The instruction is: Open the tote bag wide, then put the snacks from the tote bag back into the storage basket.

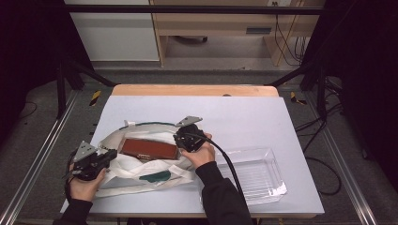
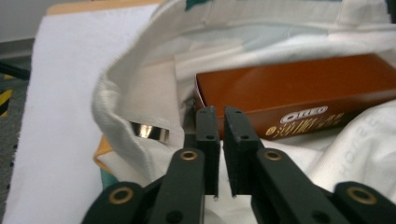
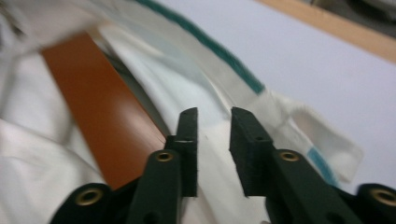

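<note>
Your left hand-held gripper is nearly clenched, empty; the right hand-held gripper is released: spread the tote bag wide around the Oreo box.

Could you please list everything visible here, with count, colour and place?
tote bag: one, white cloth with green trim and print, lying open on the near left of the table.
box: one, reddish-brown with an Oreo logo, lying flat inside the bag's opening.
tray: one, clear plastic, on the near right of the table, nothing seen in it.
table cover: one, pale grey-blue sheet over a wooden table top.
left gripper: one, black, at the bag's left edge, jaws nearly together with a thin gap, nothing seen between them.
right gripper: one, black, at the bag's far rim right of the box, jaws slightly apart over the cloth.
hands: two, in dark sleeves, from the near edge.
</note>
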A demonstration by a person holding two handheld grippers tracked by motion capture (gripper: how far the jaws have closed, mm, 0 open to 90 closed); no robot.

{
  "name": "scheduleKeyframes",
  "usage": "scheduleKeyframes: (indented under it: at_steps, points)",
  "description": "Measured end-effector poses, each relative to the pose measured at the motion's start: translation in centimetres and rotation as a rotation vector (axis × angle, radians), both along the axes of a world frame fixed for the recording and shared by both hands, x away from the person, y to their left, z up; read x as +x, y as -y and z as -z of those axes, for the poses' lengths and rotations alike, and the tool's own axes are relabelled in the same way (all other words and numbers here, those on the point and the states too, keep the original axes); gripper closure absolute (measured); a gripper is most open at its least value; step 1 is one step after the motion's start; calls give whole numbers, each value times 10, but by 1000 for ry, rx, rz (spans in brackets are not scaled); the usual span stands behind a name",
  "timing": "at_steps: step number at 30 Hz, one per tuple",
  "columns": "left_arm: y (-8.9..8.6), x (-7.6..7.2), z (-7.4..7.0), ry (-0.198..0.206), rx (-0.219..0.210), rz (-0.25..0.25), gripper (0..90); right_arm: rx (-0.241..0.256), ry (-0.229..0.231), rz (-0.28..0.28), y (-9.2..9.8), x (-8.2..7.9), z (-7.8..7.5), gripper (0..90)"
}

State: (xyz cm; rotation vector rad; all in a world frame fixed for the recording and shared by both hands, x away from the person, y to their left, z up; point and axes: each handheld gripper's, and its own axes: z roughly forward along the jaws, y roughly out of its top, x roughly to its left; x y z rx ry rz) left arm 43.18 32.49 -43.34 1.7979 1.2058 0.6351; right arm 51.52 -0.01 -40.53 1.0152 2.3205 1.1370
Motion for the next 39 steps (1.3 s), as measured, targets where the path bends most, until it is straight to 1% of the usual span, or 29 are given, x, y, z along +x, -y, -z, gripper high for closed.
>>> scheduleKeyframes:
  at_steps: [2, 4, 6, 7, 9, 11, 13, 15, 17, 20, 22, 24, 26, 27, 30, 34, 36, 39]
  points:
    - [-1, -4, -4, 19, -17, -8, 792, 43, 44, -32, 1, -7, -11, 647]
    - [-2, -8, -7, 42, -26, -20, 734, 68, 77, -63, 0, -15, -21, 586]
    - [-2, -12, -10, 55, -38, -23, 676, 73, 96, -94, -4, -21, -27, 552]
    - [-2, -13, -11, 62, -36, -26, 642, 72, 105, -108, -6, -24, -29, 532]
    - [-2, -15, -12, 70, -34, -31, 576, 71, 108, -134, -12, -28, -31, 518]
    - [-2, -17, -12, 79, -42, -39, 515, 67, 112, -158, -19, -29, -32, 499]
    - [-3, -19, -13, 89, -43, -45, 469, 62, 114, -169, -26, -29, -33, 483]
    - [-3, -20, -13, 90, -42, -48, 429, 66, 98, -176, -32, -27, -32, 458]
    - [-5, -22, -13, 95, -41, -52, 399, 65, 92, -177, -37, -24, -30, 435]
    - [-6, -25, -11, 93, -38, -59, 373, 51, 74, -173, -41, -20, -23, 421]
    - [-8, -26, -9, 84, -38, -63, 361, 41, 62, -173, -43, -18, -18, 410]
    - [-8, -28, -7, 81, -42, -67, 357, 17, 50, -172, -45, -16, -14, 408]
    - [-9, -30, -6, 77, -40, -65, 355, 1, 46, -175, -48, -14, -10, 406]
    - [-9, -30, -6, 77, -45, -65, 355, -5, 45, -174, -48, -13, -9, 406]
    - [-9, -31, -5, 79, -40, -65, 354, -5, 38, -179, -50, -12, -6, 408]
    - [-9, -32, -5, 79, -37, -57, 354, -31, 35, -186, -55, -12, -2, 423]
    - [-10, -32, -4, 78, -31, -52, 351, -25, 32, -191, -58, -11, 0, 426]
    - [-11, -32, -3, 72, -27, -50, 347, -32, 21, -197, -62, -9, 4, 426]
